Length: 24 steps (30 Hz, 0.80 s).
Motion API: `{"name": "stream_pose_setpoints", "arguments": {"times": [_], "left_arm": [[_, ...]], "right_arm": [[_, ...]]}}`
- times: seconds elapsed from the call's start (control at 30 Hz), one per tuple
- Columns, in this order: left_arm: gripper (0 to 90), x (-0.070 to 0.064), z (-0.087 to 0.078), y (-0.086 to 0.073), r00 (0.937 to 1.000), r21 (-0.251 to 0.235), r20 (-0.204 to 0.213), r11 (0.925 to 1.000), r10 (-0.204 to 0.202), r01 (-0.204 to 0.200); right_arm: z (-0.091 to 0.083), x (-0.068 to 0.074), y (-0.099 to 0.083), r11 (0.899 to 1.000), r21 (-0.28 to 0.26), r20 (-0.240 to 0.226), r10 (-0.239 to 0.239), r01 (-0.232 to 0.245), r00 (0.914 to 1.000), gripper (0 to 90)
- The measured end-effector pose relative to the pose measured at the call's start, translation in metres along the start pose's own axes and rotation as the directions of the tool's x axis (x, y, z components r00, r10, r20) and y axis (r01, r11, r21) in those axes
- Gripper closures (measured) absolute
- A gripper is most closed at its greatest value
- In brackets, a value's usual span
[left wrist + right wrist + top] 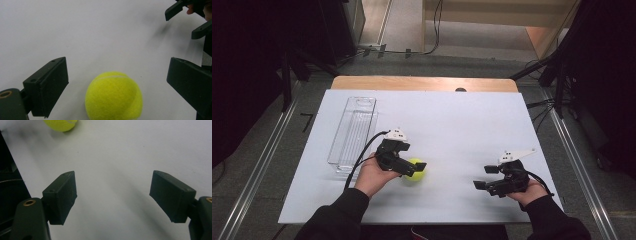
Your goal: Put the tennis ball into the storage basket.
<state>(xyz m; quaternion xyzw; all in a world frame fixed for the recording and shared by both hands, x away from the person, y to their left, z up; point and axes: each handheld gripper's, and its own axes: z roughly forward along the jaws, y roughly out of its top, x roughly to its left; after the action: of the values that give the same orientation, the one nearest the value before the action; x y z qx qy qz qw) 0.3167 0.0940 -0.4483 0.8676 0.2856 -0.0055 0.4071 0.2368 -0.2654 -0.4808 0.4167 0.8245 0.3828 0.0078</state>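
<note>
A yellow-green tennis ball (414, 170) lies on the white table cover, left of centre and toward the front. My left gripper (413, 168) is open around it. In the left gripper view the ball (113, 96) sits between the two wide-apart black jaws of that gripper (117, 60), touching neither. My right gripper (484, 177) is held low at the front right, open with nothing in it, jaws pointing left toward the ball. In the right gripper view the gripper (113, 173) looks over bare cover, with the ball (61, 125) at the top left edge.
A clear, long plastic tray (354, 131) lies on the left side of the white cover (452, 115), just beyond the left hand. A strip of wooden tabletop (422, 82) runs along the far edge. The right gripper (190, 17) appears top right in the left gripper view.
</note>
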Motion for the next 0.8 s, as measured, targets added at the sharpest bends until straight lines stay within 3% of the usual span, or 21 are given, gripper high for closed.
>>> {"name": "stream_pose_setpoints", "arguments": {"times": [0.4, 0.8], "left_arm": [[4.1, -0.002, 0.003, -0.006, 0.9999, 0.0, 0.013, 1.0, 0.004, -0.004], [4.1, -0.001, 0.009, -0.015, 0.9998, 0.034, 0.015, 0.9993, -0.014, 0.013]], "right_arm": [[0.0, 0.0, 0.0, 1.0, 0.003, 0.001, -0.002, 0.002, 1.0, 19.7], [0.0, 0.001, 0.0, 1.0, 0.006, 0.002, -0.006, 0.006, 1.0, 19.7]]}}
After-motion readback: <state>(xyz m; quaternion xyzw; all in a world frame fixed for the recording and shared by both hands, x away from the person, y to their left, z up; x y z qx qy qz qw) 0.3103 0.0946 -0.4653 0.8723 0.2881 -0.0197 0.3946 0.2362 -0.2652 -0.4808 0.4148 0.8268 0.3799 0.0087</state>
